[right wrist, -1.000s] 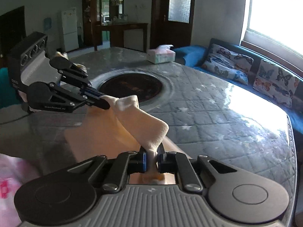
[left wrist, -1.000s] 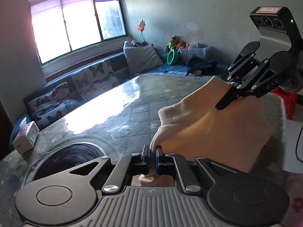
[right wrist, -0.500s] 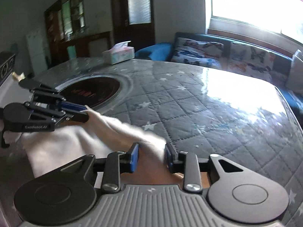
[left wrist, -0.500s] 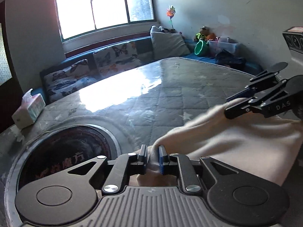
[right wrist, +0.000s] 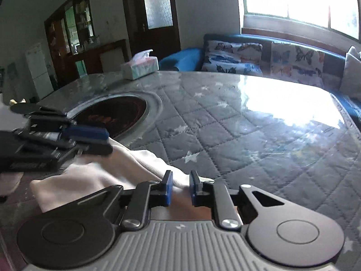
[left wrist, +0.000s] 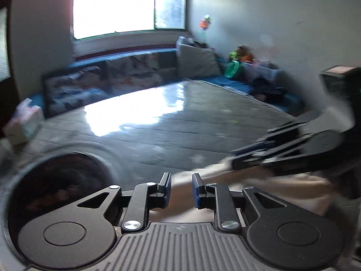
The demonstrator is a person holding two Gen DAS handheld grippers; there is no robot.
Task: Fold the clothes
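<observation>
A cream cloth lies flat on the table's near side, seen in the right wrist view as cream cloth. My left gripper hangs low over one corner, its jaws apart with the fabric in the gap and the pads not pressing it. My right gripper is over the other corner. Its jaws are closing, a fold of cloth sits between them, and a gap still shows at each pad. Each gripper appears in the other's view: the right gripper blurred, the left gripper just above the cloth.
The table has a grey quilted cover under glossy glass. A round dark inset lies just beyond the cloth. A tissue box stands at the far edge. A sofa with butterfly cushions runs behind the table.
Both grippers came down from holding the cloth raised and pinched; it now lies on the table. Both jaws let go; the right's spread wide, then narrowed again.
</observation>
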